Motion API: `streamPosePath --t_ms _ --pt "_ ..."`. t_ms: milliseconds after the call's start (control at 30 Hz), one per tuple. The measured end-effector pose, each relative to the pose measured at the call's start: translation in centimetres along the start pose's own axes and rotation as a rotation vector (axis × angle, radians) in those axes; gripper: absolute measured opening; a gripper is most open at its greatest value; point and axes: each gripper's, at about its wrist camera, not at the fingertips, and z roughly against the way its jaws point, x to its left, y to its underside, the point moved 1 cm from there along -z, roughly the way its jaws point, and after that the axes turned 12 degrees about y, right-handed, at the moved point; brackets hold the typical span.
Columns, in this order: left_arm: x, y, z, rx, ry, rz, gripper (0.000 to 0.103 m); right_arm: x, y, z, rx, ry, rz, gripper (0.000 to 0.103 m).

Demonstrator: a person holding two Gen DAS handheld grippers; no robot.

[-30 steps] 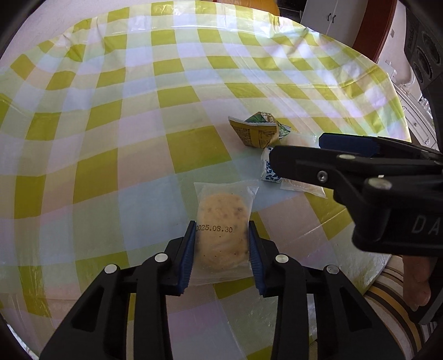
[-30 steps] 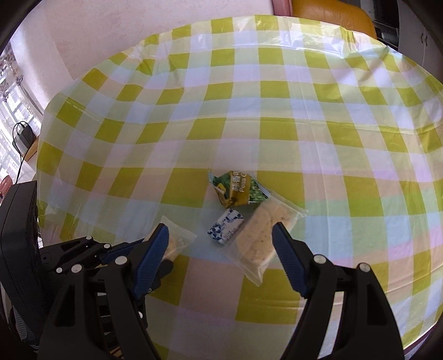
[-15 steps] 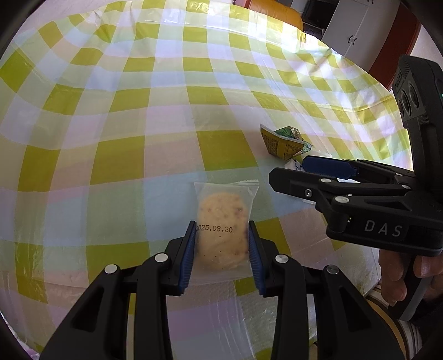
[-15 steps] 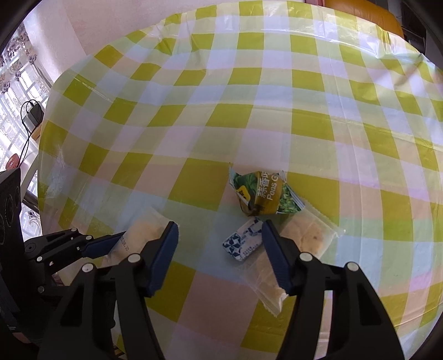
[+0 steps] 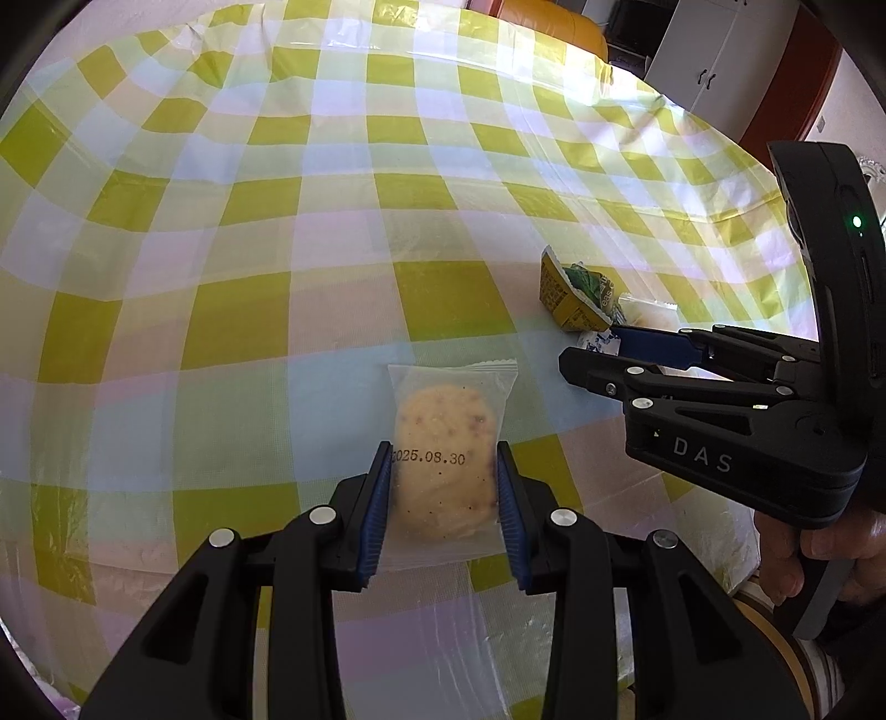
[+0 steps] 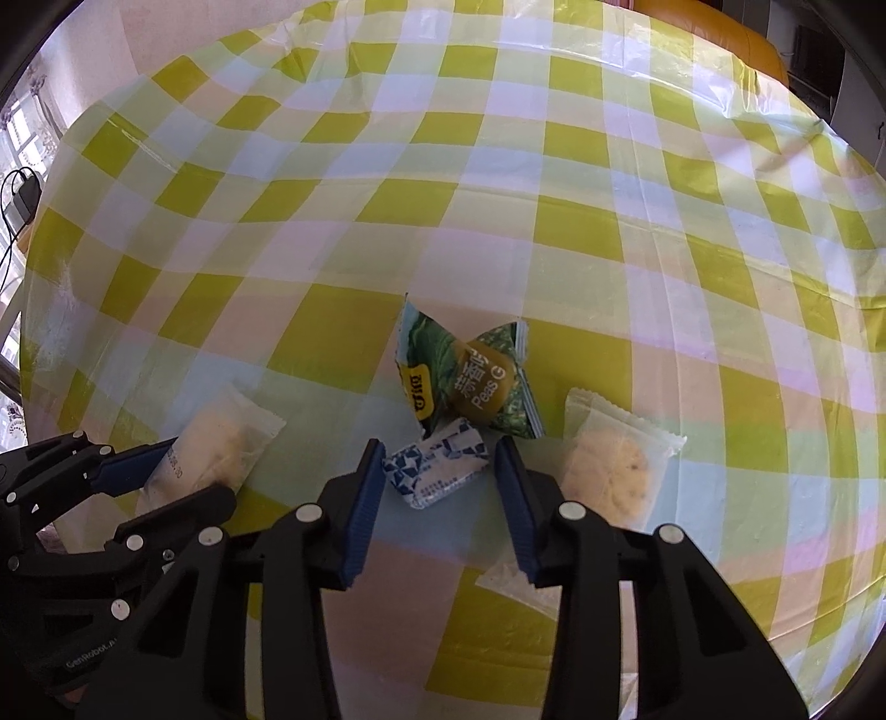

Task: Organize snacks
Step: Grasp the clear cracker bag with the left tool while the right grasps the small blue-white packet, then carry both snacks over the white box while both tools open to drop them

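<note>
My left gripper (image 5: 443, 471) is shut on a clear cookie packet (image 5: 446, 421) stamped with a date, which lies on the checked tablecloth (image 5: 277, 221). The right wrist view shows that packet (image 6: 221, 437) at the left, with the left gripper (image 6: 194, 471) on it. My right gripper (image 6: 439, 446) points down over a small blue-and-white candy (image 6: 434, 471). Its jaws are closing, the candy lies between them, and a thin gap shows at the right pad. A green pea-snack packet (image 6: 470, 376) lies just beyond, and a second cookie packet (image 6: 614, 465) lies to the right.
The yellow-green checked cloth covers a round table whose edge curves close on the right (image 5: 720, 554). An orange chair (image 5: 548, 22) and a white cabinet (image 5: 703, 55) stand behind it. A hand (image 5: 830, 531) holds the right gripper's handle (image 5: 592, 349). A cable and plug (image 6: 22, 194) hang at far left.
The right gripper's jaws have narrowed from wide apart to just around the blue-and-white candy, and it has come lower and closer. The left gripper keeps its hold on the cookie packet.
</note>
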Motion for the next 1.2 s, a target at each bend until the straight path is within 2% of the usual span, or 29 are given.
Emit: streamPosePath --t_ms 300,633,933,1200 --pt "-0.2 0.0 0.9 -0.021 0.004 0.012 0.034 -0.5 0.8 1.6 -0.006 -0.037 -0.018 0.037" --pt "-2.9 0.3 1.8 -0.022 0.004 -0.019 0.034 -2.5 2.1 4.3 -0.022 0.003 -0.048 0.037" --pt "-7.5 0.4 1.4 0.001 0.028 -0.090 0.034 -6.7 4.4 6.3 -0.018 0.030 -0.117 0.037" --pt "-13.0 0.6 0.3 0.035 0.086 -0.177 0.034 -11.2 7.1 8.1 -0.019 0.080 -0.179 0.037"
